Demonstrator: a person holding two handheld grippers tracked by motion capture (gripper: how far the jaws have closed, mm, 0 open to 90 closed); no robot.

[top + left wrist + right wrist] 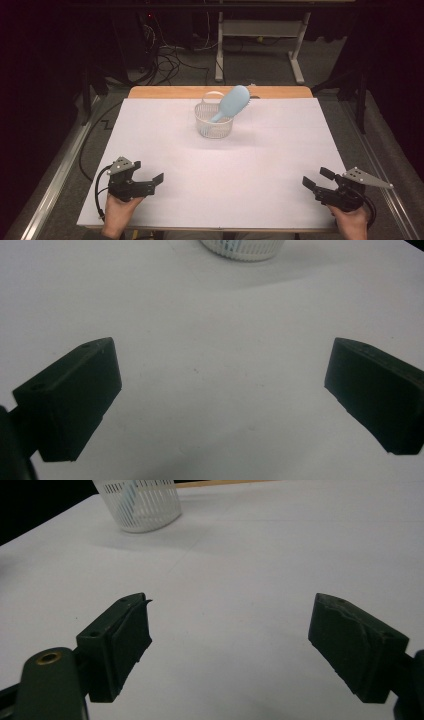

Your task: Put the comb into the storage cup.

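Note:
A light blue hairbrush (231,103) stands tilted in a small white slatted basket (214,121) at the far middle of the white table cover (220,160); its head leans out to the right. My left gripper (148,171) rests near the front left corner, open, nothing between its jaws. My right gripper (316,178) rests near the front right corner, open and empty too. The basket's base (242,249) sits at the top of the left gripper view, and the basket (142,505) is at the upper left of the right gripper view.
A wooden table edge (165,92) runs behind the white cover. Beyond it are white desk legs (219,55) and cables on the floor (170,62). Metal rails (60,175) flank the table on both sides.

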